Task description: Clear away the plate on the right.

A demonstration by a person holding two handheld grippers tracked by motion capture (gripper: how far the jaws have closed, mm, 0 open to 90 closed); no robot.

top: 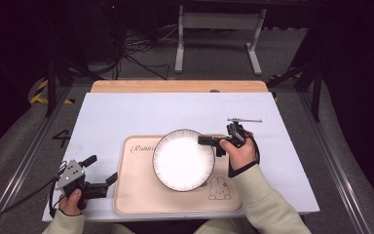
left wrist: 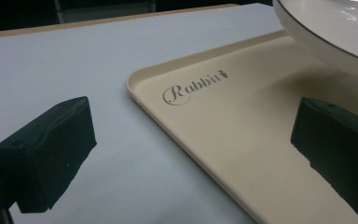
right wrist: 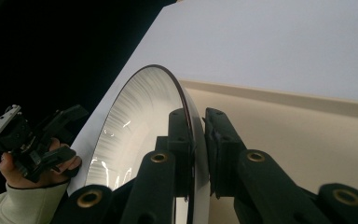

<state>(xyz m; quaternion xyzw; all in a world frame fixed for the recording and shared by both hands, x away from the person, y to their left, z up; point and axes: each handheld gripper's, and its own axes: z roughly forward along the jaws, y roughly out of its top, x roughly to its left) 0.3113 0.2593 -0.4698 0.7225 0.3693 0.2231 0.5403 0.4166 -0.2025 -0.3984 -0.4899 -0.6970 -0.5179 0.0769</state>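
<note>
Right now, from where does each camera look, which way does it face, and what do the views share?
High view: above the person's side, facing forward and down on the table; both forearms show.
Left gripper view: on the open left gripper, facing the tray.
Right gripper view: on the right gripper, shut on the plate; the other hand shows.
Shared: plate and tray.

Glossy plate (top: 183, 159), matt plastic tray (top: 141, 195)
</note>
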